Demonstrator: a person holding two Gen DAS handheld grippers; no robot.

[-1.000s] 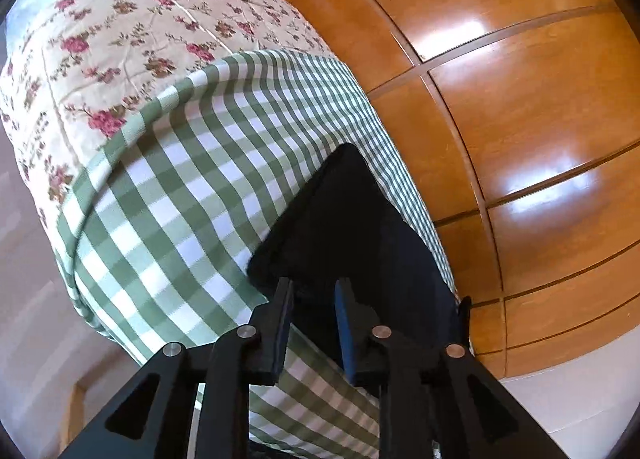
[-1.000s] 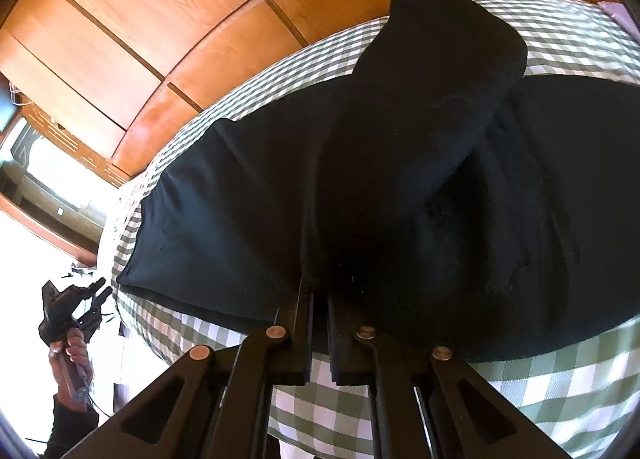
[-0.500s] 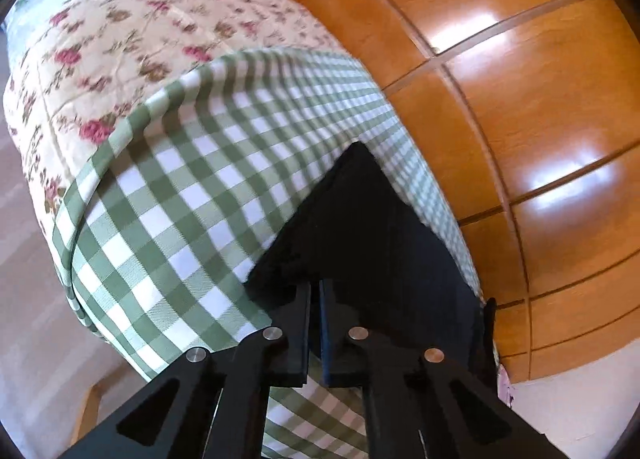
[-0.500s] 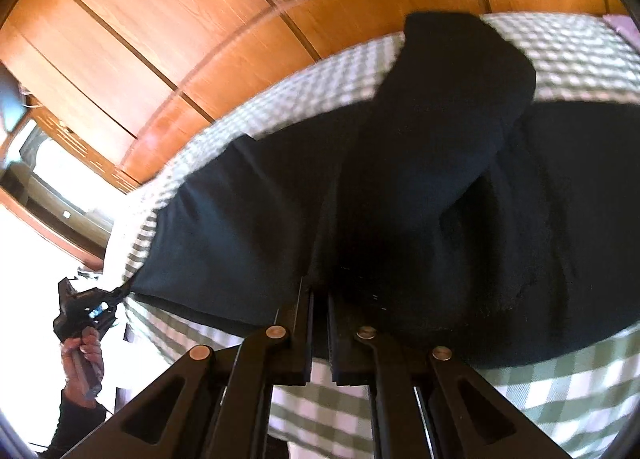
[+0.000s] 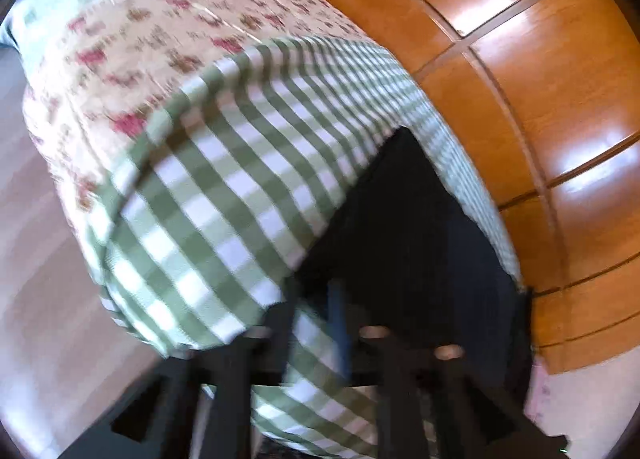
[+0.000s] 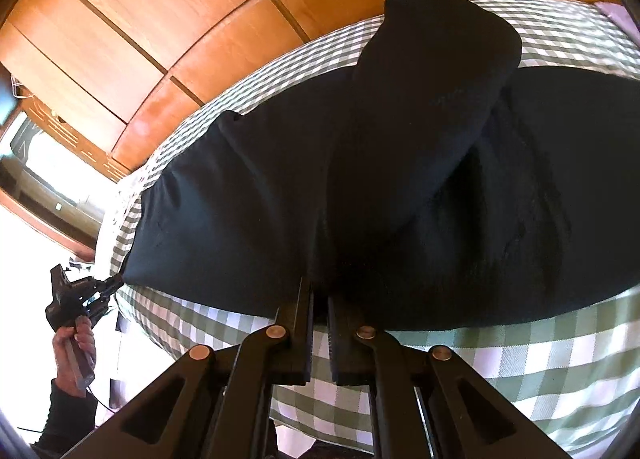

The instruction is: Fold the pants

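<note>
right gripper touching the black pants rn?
Touching. Right wrist view: the right gripper has its jaws nearly shut, pinching the near edge of the black pants.

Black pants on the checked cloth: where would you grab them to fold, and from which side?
Take the near edge, coming in low from the front side of the checked cloth. The pants lie flat there, one thin exposed edge that two fingers can slide around, just where the right gripper is clamped now. Farther back the folded-over leg makes a thick hump.
</note>
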